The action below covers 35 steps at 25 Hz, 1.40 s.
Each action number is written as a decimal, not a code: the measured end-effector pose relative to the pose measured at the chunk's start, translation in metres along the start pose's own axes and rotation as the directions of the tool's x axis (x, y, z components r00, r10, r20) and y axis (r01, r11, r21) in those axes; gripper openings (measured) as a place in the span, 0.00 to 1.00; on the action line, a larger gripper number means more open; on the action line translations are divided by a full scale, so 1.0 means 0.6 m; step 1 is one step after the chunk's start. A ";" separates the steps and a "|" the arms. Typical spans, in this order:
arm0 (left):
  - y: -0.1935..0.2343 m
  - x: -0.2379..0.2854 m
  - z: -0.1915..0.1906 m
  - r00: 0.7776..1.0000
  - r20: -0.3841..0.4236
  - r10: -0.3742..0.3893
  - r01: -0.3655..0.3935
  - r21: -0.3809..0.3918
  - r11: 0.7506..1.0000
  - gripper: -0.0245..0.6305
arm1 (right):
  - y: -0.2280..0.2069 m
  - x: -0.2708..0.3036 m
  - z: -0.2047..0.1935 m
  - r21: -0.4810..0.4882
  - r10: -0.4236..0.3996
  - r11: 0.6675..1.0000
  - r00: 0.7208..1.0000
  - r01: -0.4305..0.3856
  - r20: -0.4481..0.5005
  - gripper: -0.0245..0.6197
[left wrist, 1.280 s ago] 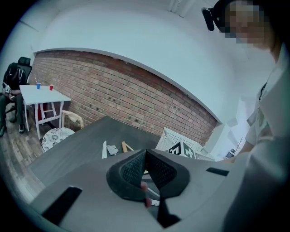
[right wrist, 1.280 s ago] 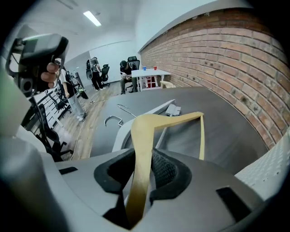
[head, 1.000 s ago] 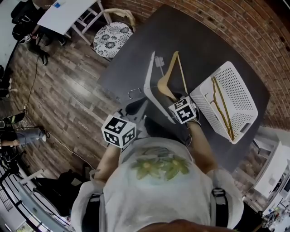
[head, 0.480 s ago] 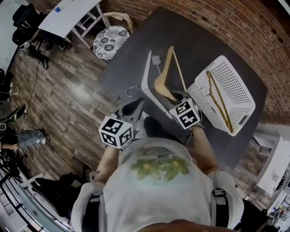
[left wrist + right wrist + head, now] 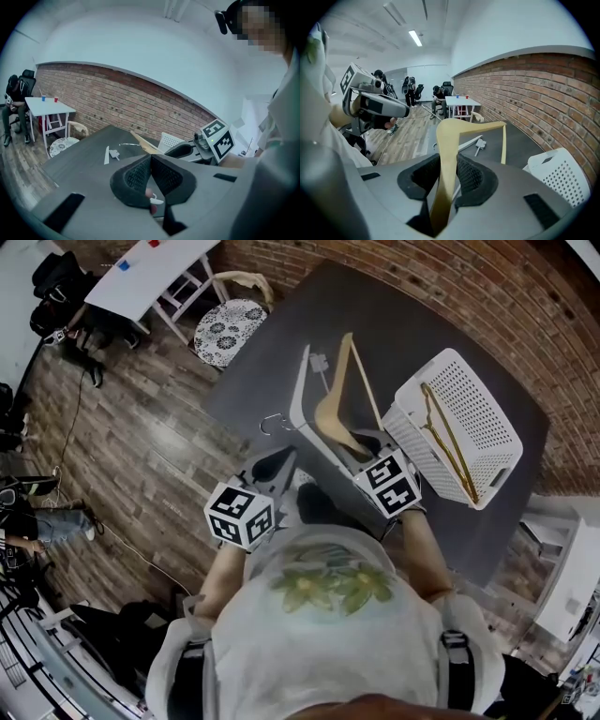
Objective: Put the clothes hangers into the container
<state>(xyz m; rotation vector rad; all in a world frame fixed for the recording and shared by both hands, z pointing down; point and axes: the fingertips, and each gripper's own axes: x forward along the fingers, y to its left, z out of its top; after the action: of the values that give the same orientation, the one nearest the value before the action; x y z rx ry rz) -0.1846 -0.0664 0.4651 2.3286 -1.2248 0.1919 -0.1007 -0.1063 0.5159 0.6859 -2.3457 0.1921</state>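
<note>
My right gripper (image 5: 364, 444) is shut on the lower arm of a pale wooden hanger (image 5: 337, 395), which it holds tilted above the dark table (image 5: 422, 324); in the right gripper view the hanger (image 5: 471, 126) runs up between the pads. A white hanger (image 5: 302, 404) lies on the table to its left. To the right stands the white perforated container (image 5: 469, 399) with a gold hanger (image 5: 448, 442) inside. Near the table's front edge my left gripper (image 5: 272, 465) is shut, and nothing shows between its pads (image 5: 140, 171).
A small white tag (image 5: 319, 362) lies on the table beyond the hangers. Off the table's left are a chair with a patterned cushion (image 5: 230, 322) and a white table (image 5: 150, 263) on the wooden floor. A brick wall (image 5: 525, 296) runs behind.
My right gripper has risen with the wooden hanger, lifting it off the table. The left gripper has drifted slightly, still shut.
</note>
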 end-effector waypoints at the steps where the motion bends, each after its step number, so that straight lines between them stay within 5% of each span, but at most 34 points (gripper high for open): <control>1: -0.003 -0.002 -0.003 1.000 -0.001 0.000 0.000 0.001 1.000 0.08 | 0.005 -0.008 0.000 -0.001 0.001 1.000 1.000 -0.001 0.002 0.23; 35: -0.153 -0.084 -0.105 0.996 0.001 -0.085 0.085 -0.017 0.996 0.08 | 0.178 -0.212 -0.021 -0.054 0.019 0.998 0.995 -0.014 0.096 0.23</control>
<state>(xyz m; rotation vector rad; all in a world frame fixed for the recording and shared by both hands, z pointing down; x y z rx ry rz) -0.1338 0.0450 0.4690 2.3606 -1.1207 0.1518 -0.0693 0.0423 0.4479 0.6639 -2.4403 0.1053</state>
